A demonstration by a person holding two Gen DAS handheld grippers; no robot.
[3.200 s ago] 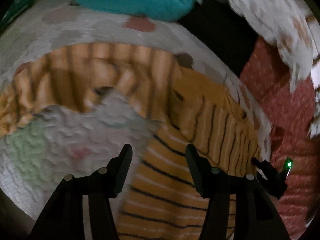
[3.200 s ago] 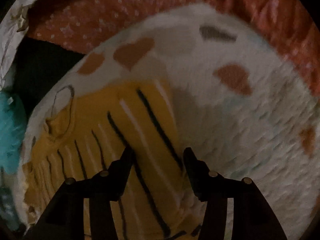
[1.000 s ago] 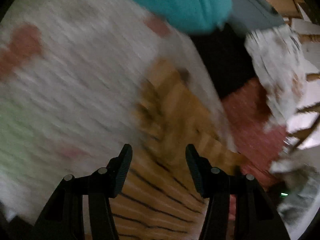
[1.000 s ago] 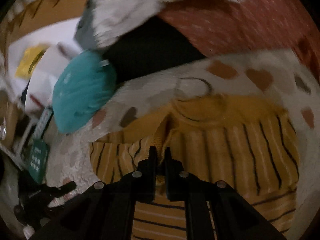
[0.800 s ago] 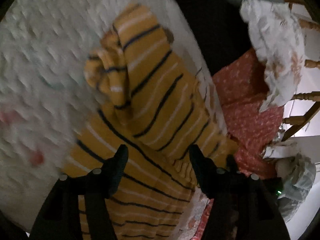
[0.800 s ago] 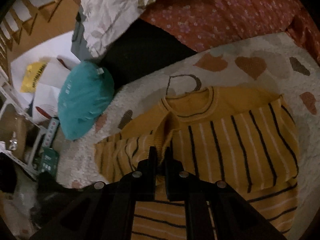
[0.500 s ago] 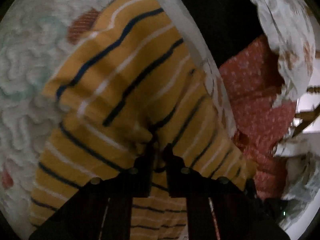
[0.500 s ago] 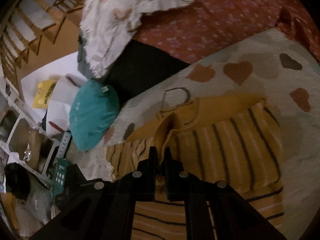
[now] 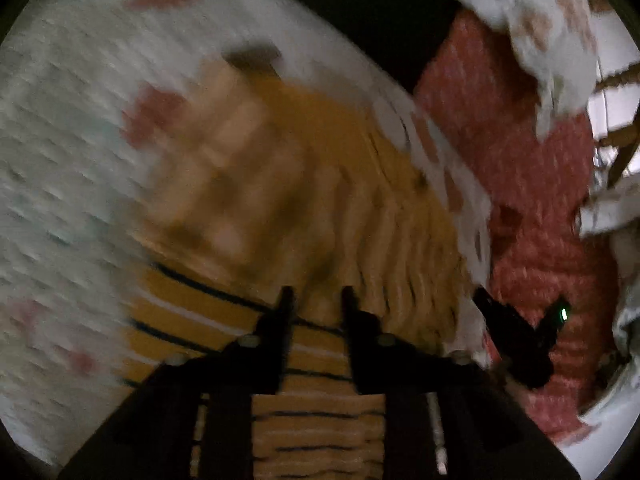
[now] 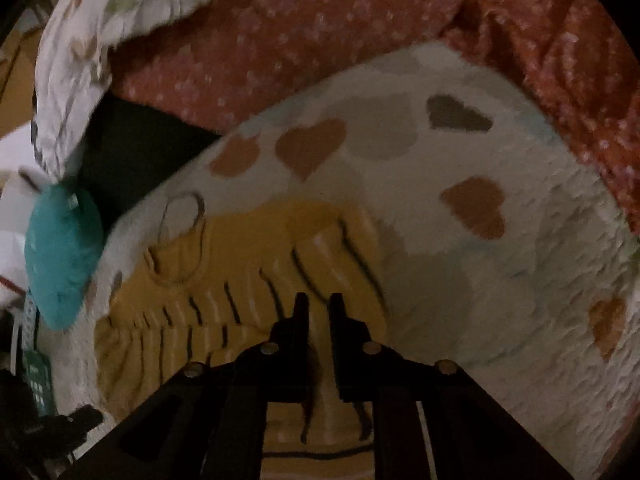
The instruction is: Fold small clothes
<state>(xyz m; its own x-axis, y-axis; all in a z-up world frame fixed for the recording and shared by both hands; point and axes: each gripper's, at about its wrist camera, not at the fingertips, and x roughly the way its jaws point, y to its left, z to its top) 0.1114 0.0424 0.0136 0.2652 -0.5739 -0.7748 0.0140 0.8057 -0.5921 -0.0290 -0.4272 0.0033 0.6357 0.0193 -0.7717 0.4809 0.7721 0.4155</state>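
The yellow striped sweater [image 10: 256, 280] lies on the white heart-patterned blanket [image 10: 500, 280], with bare blanket open to the right of the garment's folded edge and a red dotted cloth [image 10: 320, 40] bounding the blanket's far side; a teal bundle [image 10: 60, 260] sits off its left edge. The right gripper [image 10: 319, 304] stands over the sweater's near right part, jaws just opening to a narrow gap, pads apart from the fabric. The left gripper [image 9: 315, 298], jaws likewise just parting, hangs above blurred sweater folds, nothing visibly clamped.
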